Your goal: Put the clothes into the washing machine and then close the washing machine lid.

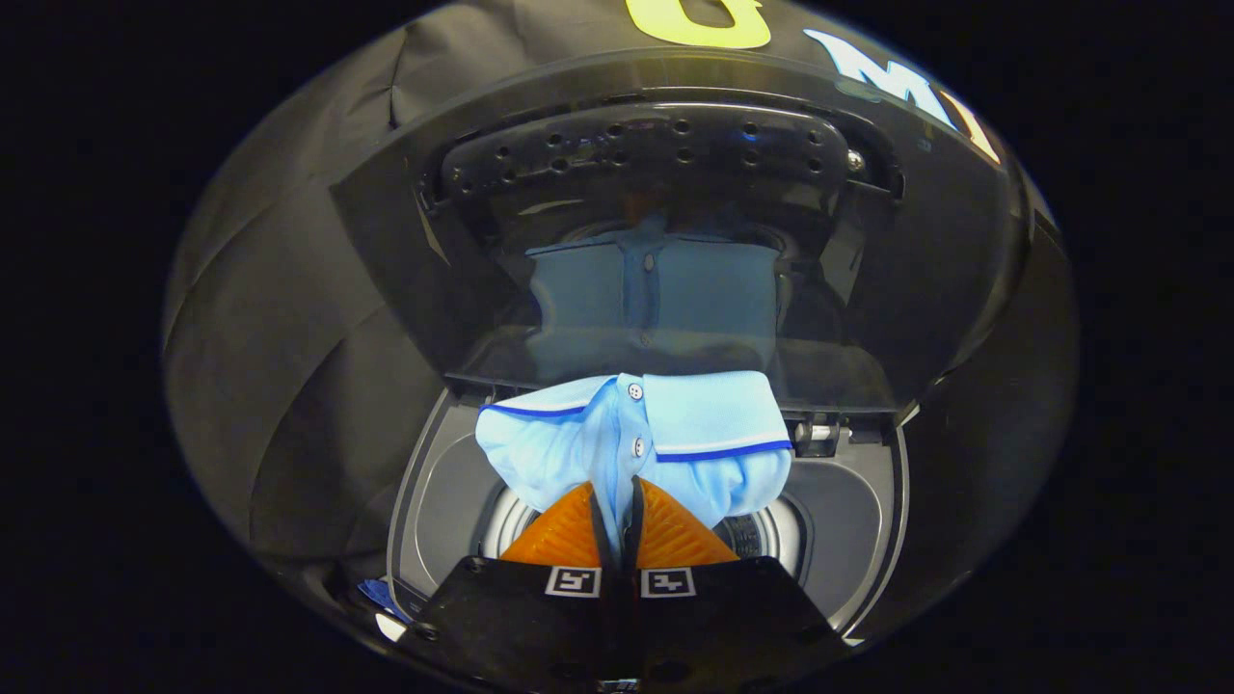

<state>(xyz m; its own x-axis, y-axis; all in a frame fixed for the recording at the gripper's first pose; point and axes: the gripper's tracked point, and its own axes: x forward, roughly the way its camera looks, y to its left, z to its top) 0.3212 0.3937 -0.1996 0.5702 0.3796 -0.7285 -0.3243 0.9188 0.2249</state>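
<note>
Closest in, the gripper (617, 496) has its two ridged, wedge-shaped fingers squeezed together on a fold of the shirt (631, 439), a soft light-blue polo with a dark blue trim line on the collar and small round buttons down the placket. The shirt hangs bunched right over the washing machine (419, 492), above the round shiny drum opening (506, 525) in the smooth grey top. Farther back the glossy dark lid (405, 241) stands open, its curved surface mirroring the shirt.

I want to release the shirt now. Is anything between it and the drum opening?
Nothing visible. The gripper is shut on the light blue shirt, directly over the open drum; the lid stands raised behind.
</note>
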